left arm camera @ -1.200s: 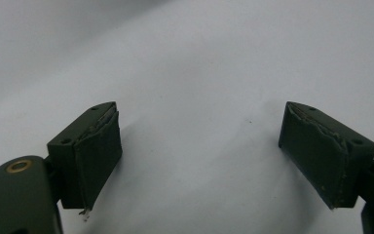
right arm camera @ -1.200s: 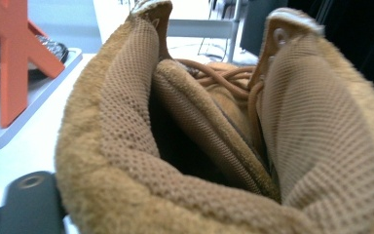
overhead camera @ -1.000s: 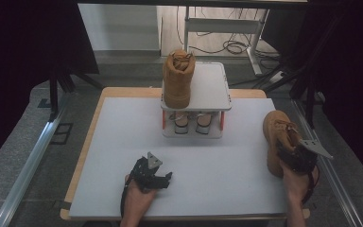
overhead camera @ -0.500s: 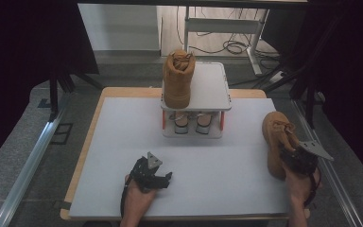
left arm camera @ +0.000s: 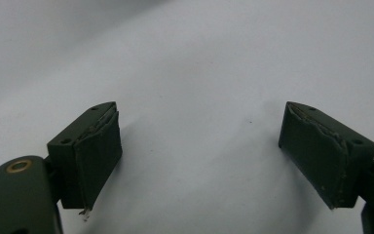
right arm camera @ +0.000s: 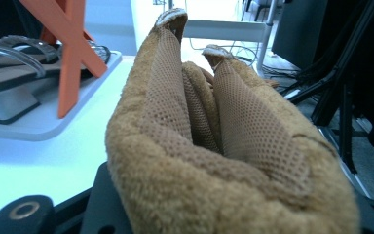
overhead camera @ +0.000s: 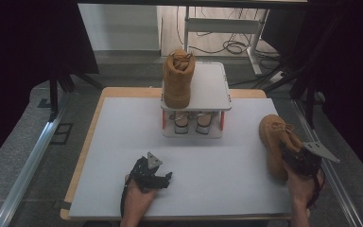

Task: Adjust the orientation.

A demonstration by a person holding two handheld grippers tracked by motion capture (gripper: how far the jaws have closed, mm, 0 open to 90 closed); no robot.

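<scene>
1. The right gripper (overhead camera: 298,160) is clamped on the collar of a tan boot (overhead camera: 276,142) at the right edge of the high view; the soft collar could slip or fold when lifted, I judge.
2. The left gripper (overhead camera: 152,174), bottom centre, stands wide open and empty above the white table (overhead camera: 123,142).
3. The high view shows the second boot (overhead camera: 177,78) on the rack (overhead camera: 212,87); the right gripper view shows mesh lining (right arm camera: 243,117) and sandals (right arm camera: 9,53).

Dim, dark surroundings (table brightly lit); near boot collar blurred.
</scene>
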